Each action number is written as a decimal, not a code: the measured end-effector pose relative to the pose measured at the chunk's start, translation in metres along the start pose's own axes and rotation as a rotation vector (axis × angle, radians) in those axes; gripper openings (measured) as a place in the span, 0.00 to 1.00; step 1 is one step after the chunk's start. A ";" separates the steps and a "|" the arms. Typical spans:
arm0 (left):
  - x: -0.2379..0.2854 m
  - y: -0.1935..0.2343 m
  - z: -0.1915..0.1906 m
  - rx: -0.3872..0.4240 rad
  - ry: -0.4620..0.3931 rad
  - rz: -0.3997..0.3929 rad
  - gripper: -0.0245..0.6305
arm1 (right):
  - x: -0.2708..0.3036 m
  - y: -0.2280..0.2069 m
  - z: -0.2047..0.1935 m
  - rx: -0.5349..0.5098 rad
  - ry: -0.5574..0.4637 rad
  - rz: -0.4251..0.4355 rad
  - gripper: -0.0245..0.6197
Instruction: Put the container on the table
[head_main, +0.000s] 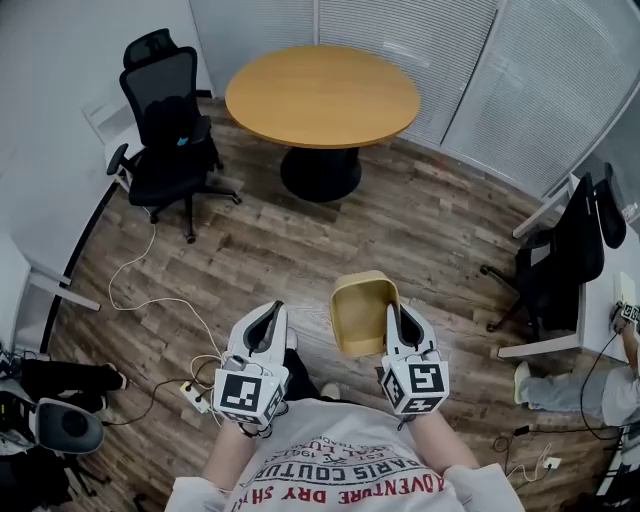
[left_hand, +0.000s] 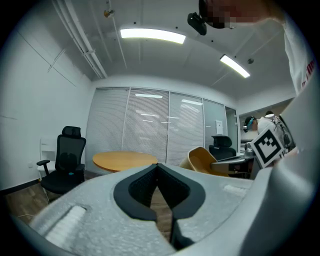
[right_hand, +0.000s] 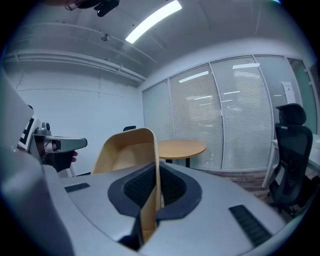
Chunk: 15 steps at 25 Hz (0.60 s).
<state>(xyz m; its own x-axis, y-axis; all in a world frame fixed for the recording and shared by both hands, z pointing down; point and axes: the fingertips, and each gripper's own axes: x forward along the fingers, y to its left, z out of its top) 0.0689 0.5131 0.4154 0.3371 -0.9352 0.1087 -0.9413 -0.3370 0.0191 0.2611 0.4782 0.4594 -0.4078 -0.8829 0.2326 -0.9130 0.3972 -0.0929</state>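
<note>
A tan, open-topped container (head_main: 364, 313) hangs in the air in front of me, held by its right wall. My right gripper (head_main: 395, 322) is shut on that wall; in the right gripper view the thin wall (right_hand: 151, 200) runs between the dark pads, with the container (right_hand: 125, 150) rising to the left. My left gripper (head_main: 268, 322) is shut with nothing in it, its pads meeting at the tip (left_hand: 159, 172). It floats to the left of the container (left_hand: 202, 160), apart from it. The round wooden table (head_main: 322, 94) stands ahead, its top bare.
A black office chair (head_main: 165, 130) stands left of the table, another (head_main: 570, 250) by a desk at the right. White cables and a power strip (head_main: 195, 395) lie on the wood floor at my left. Blinds cover the glass wall behind the table.
</note>
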 end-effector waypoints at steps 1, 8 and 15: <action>0.005 0.003 -0.001 -0.003 0.003 0.000 0.03 | 0.006 -0.003 0.000 0.005 0.007 -0.006 0.07; 0.045 0.060 0.010 -0.027 0.004 0.024 0.03 | 0.069 0.001 0.020 0.002 0.031 -0.014 0.07; 0.096 0.150 0.034 -0.039 -0.022 0.013 0.03 | 0.158 0.028 0.057 -0.012 0.029 -0.038 0.07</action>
<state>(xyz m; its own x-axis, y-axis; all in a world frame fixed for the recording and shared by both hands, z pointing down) -0.0395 0.3692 0.3948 0.3243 -0.9419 0.0870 -0.9456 -0.3204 0.0567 0.1704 0.3359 0.4386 -0.3718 -0.8899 0.2641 -0.9277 0.3663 -0.0718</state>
